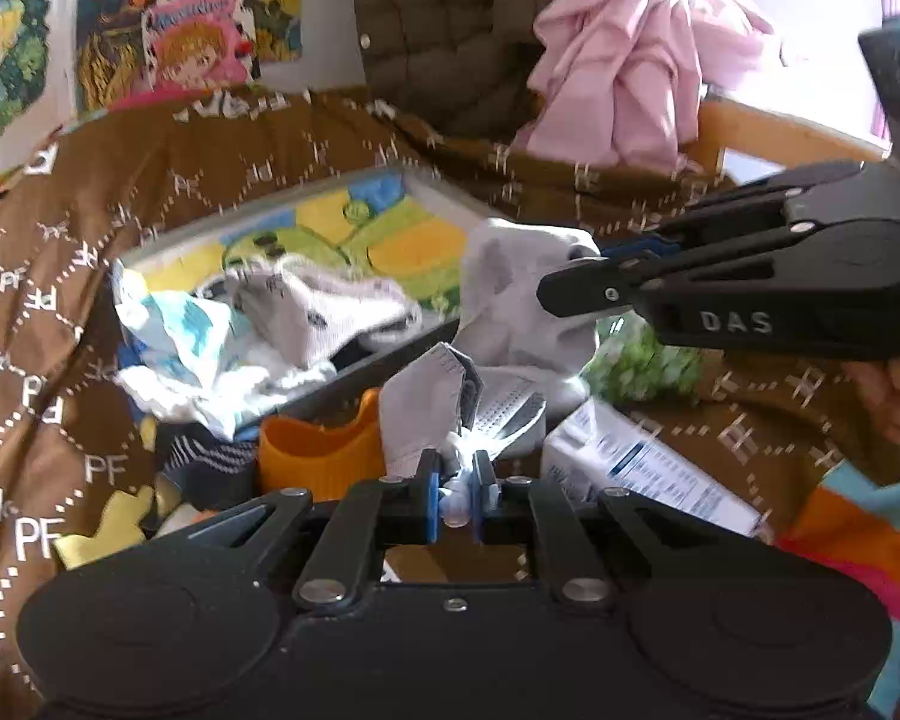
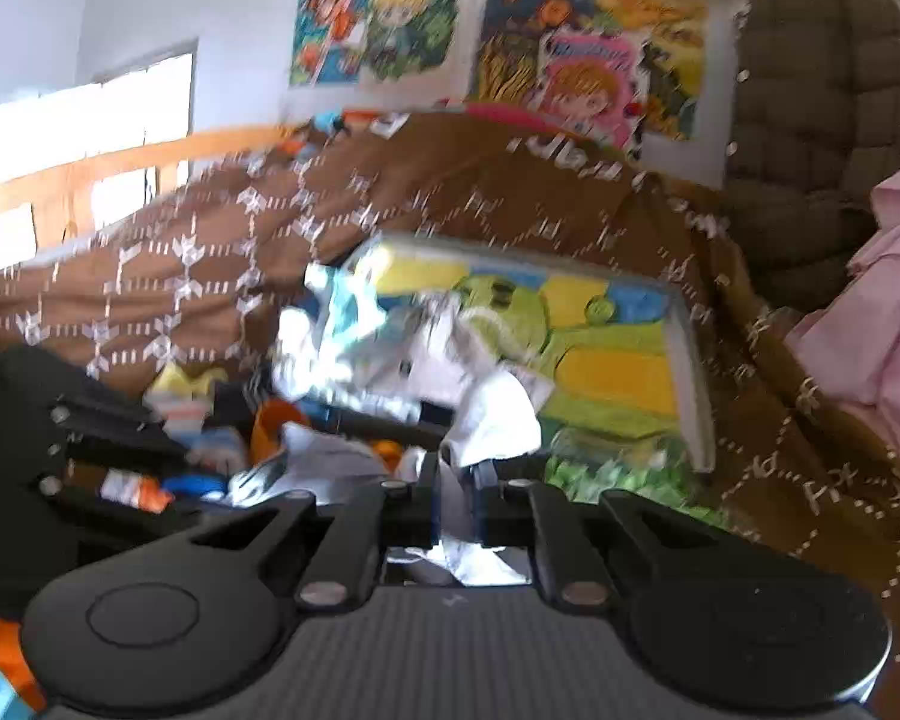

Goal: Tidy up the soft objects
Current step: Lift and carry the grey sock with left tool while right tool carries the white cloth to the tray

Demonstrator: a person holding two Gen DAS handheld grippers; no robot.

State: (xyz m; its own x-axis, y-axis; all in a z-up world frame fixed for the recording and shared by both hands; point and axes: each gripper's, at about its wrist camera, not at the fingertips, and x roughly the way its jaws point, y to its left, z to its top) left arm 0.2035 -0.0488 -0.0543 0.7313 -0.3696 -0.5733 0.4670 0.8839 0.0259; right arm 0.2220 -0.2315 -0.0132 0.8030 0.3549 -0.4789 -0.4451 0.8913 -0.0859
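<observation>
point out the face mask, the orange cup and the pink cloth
face mask [image 1: 420, 414], left wrist view, on its pleated grey-white front
orange cup [image 1: 315, 456], left wrist view, on its outer wall
pink cloth [image 1: 624, 54], left wrist view, on the bunched middle folds

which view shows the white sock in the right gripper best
The left wrist view. There the white sock hangs in full beside the tray, its top pinched by the right gripper. The right wrist view is blurred and shows only a bunched part of the sock rising from the shut jaws.
</observation>
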